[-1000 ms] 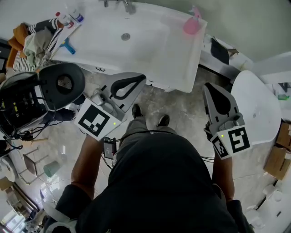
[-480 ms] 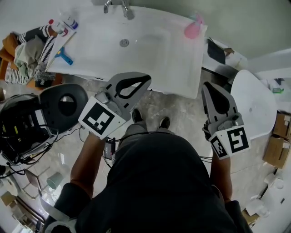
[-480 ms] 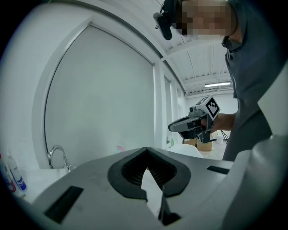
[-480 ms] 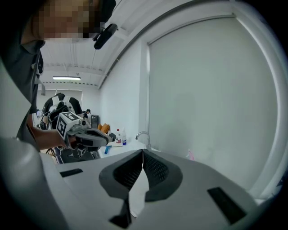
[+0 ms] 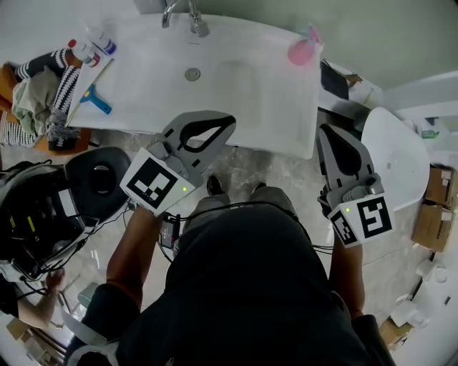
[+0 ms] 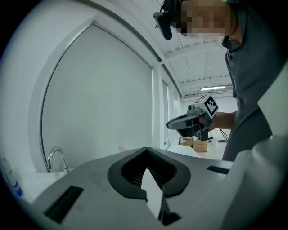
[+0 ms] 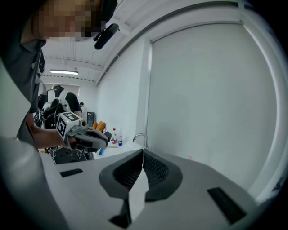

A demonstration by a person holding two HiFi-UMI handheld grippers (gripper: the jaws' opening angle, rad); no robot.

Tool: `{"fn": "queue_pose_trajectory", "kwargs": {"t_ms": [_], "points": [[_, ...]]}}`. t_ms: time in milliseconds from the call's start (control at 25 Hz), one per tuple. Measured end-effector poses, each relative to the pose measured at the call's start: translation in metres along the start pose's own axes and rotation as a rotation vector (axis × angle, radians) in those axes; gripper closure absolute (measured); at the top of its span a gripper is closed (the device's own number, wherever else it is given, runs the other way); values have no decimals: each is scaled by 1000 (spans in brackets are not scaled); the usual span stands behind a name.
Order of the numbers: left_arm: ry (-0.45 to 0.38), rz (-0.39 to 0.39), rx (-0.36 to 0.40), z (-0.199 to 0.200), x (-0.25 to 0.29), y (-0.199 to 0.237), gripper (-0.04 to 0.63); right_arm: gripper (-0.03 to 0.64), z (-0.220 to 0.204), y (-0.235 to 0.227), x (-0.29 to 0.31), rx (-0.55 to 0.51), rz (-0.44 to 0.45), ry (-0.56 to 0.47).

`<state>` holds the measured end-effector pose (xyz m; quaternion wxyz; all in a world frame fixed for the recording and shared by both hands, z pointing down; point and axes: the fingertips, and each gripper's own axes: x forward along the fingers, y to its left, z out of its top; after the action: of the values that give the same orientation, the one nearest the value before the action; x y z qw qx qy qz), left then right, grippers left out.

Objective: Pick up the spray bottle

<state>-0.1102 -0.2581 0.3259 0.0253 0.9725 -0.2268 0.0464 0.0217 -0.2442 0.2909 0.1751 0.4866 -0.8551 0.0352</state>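
Note:
The pink spray bottle [image 5: 300,48] stands on the far right corner of the white sink [image 5: 279,114] in the head view. Only its pink top [image 6: 121,148] peeks over the jaws in the left gripper view, and likewise [image 7: 191,157] in the right gripper view. My left gripper [image 5: 230,120] hovers over the sink's front edge, shut and empty. Off the sink's right front corner, well short of the bottle, my right gripper [image 5: 323,130] is shut with nothing held. Each gripper shows in the other's view, the right gripper [image 6: 170,125] and the left gripper [image 7: 105,140].
A faucet [image 5: 193,18] rises at the sink's back. Small bottles [image 5: 100,43] and a blue tool [image 5: 95,102] lie at its left end, beside clothes [image 5: 43,93]. A black stool [image 5: 100,179] is at left, a white rounded top [image 5: 397,164] and cardboard boxes [image 5: 436,207] at right.
Both grippers and the person have come nearer the sink. The left gripper now reaches over its front edge. Both jaws stayed shut.

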Motion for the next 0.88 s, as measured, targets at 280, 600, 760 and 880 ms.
{"fn": "queue_pose_trajectory", "kwargs": {"t_ms": [280,600,760,880], "points": [[26,13,-21,-5,21,7,592,607,-10,-28,15,18,9,8],[62,71,-55,-4,59,15,592,607,-14,-70,42,39,73,-16],[82,90,-59,-2,86,18,592,607,-16,-98,53,38,102,-15],[93,100,-62,-2,105,20,592,607,-21,-119,63,39,121,-11]]}}
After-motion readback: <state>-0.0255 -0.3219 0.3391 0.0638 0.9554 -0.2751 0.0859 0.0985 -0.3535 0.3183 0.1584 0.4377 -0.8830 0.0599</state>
